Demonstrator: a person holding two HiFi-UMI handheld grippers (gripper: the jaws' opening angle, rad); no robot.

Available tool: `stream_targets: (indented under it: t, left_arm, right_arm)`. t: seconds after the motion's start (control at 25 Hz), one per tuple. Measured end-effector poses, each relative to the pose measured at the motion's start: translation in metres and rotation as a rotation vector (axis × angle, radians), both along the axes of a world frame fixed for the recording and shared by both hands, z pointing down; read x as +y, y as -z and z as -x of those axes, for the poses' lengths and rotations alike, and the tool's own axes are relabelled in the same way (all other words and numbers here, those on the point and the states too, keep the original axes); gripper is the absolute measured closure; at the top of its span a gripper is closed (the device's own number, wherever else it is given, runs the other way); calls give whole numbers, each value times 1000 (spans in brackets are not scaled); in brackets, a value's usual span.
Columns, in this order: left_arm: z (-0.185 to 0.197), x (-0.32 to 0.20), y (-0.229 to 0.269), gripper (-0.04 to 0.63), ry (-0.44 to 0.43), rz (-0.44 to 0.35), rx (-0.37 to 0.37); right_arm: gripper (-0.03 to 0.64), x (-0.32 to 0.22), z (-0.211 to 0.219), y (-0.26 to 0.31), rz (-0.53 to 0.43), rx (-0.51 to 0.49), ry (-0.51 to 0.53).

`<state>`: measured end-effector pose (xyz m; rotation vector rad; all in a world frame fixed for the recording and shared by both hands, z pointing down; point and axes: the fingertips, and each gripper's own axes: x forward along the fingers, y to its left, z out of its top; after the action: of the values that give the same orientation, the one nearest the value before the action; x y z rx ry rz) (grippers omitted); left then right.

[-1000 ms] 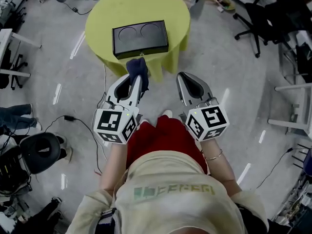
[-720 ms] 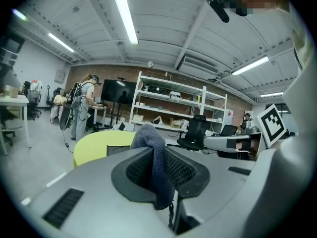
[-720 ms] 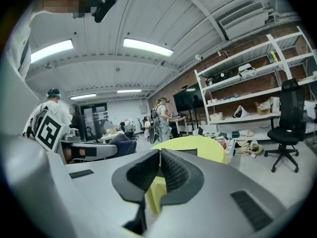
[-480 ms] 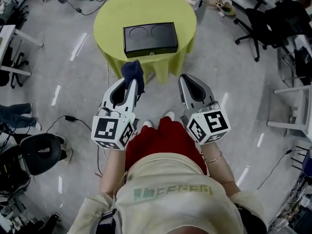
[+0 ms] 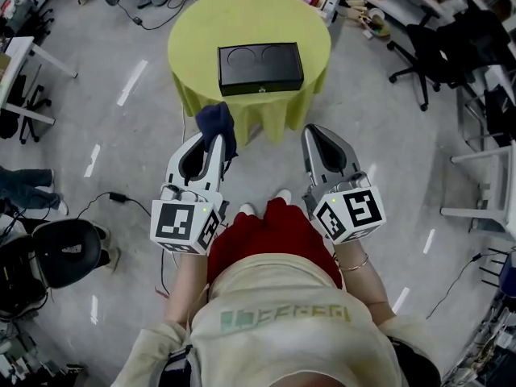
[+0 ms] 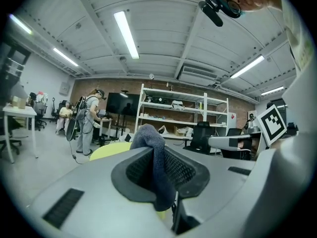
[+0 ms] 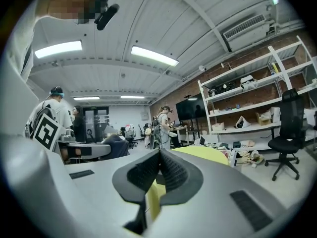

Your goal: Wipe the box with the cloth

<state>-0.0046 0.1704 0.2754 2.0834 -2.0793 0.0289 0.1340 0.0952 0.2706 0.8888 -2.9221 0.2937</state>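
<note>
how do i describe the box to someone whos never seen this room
Find the round yellow-green table on the grey floor ahead of the person. The box is the only thing on it: flat, black, rectangular, with two round recesses side by side in its top.

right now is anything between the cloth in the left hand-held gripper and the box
Nothing visible is. The cloth, clamped in the left hand-held gripper, is in front of the table. The box sits alone on top, with only bare yellow cover on its near side.
</note>
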Motion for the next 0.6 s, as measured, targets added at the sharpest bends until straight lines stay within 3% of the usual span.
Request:
stream_targets:
  t: [0.6]
  left_arm:
    - [18,48,5,532,2,-56,11]
  right_arm:
    - [580,48,17,10,-88,-15,13]
